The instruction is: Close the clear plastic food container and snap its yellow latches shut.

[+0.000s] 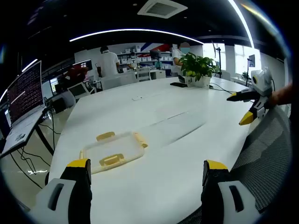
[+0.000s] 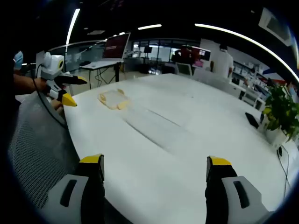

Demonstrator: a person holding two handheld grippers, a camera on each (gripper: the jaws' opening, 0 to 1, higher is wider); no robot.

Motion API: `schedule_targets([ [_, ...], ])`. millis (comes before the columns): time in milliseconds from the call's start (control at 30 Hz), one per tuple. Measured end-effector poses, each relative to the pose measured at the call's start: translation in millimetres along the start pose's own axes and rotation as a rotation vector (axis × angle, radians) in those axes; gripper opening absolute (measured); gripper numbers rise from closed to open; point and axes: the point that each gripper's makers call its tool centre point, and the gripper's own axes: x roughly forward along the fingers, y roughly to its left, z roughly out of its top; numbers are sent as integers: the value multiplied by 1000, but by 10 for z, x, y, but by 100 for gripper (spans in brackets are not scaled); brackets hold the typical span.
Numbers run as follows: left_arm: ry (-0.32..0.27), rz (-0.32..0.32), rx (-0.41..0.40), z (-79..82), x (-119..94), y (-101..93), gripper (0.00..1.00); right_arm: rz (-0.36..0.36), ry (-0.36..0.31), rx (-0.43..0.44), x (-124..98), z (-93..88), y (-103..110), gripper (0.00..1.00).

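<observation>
A large white table (image 1: 154, 126) in an open office. On it lies a clear plastic food container (image 1: 113, 150), shallow and rectangular, with its lid on top. In the left gripper view it sits near the table's edge, just ahead of the left gripper (image 1: 147, 170), with its long axis running roughly left to right across the view and tilted slightly up toward the right. Yellow latches (image 1: 105, 136) show on its sides: one on the far long side, one on the near long side, one at the right end. Whether they are snapped down cannot be told.

The left gripper's jaws are spread wide, holding nothing, apart from the container. The right gripper (image 2: 154, 169) also has its jaws spread wide and empty, over bare table, well away from the container (image 2: 112, 99), which appears small and distant near the table's far left edge.

A potted plant (image 1: 198, 67) stands toward the table's far end. A laptop (image 1: 25, 100) rests on a side desk.
</observation>
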Motion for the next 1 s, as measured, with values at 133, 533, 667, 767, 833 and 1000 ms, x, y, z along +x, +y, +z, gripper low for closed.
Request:
schedule_targets([
  [133,0,-1,0,7,-2,-5,97,-1,1,-3,1,-3,2,88],
  [533,0,-4,-15,30,-5,-27,97,-5,8,-9,-14,-9,-14,90],
  [667,9,-16,-1,24,-1,-63,98,-8,8,-4,-24,-12,-24,91],
  [767,15,-20,1,19,-4,-75,98,-14,8,-16,-31,-3,-35,92],
  [833,17,-20,15,25,-6,-82,98,-15,9,-17,-34,1,-37,92],
  [1000,31,-29,25,-10,0,-81,99,-24,9,-8,-53,8,-58,93],
])
